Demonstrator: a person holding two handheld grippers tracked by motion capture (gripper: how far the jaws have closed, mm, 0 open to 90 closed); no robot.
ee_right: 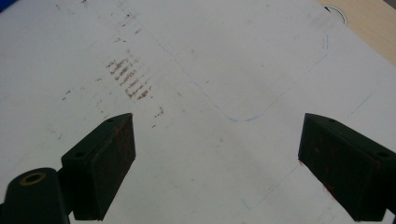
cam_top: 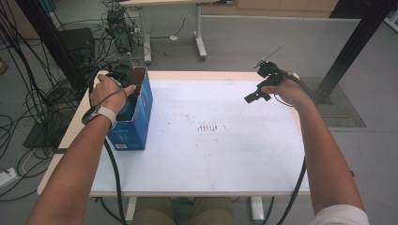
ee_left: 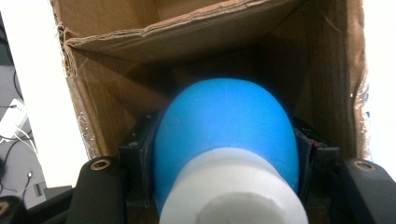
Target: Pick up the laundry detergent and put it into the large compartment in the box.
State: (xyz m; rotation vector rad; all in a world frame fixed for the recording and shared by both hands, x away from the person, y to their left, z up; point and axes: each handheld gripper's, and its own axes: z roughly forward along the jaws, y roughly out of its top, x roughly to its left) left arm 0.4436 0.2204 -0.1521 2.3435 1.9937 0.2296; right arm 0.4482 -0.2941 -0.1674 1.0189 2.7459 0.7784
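A: From above, where are the hands?
B: Left hand (cam_top: 109, 92) reaches into the blue box (cam_top: 139, 117) at the table's left edge; right gripper (cam_top: 256, 95) hangs over the table (cam_top: 211, 154).
A: The left gripper view?
B: Jaws clamp a blue-and-white bottle (ee_left: 226, 140) inside the box (cardboard walls around).
A: Right gripper view?
B: Jaws wide apart, empty.

The left hand-held gripper (ee_left: 224, 186) has matt black jaws with a brass-ringed screw hole at each base; the left wrist wears a watch (cam_top: 99, 114) on a pale strap. The right hand-held gripper (ee_right: 217, 163) shows black pads flecked rusty red; a black cable (cam_top: 296, 185) trails beside a white short sleeve (cam_top: 341, 215).
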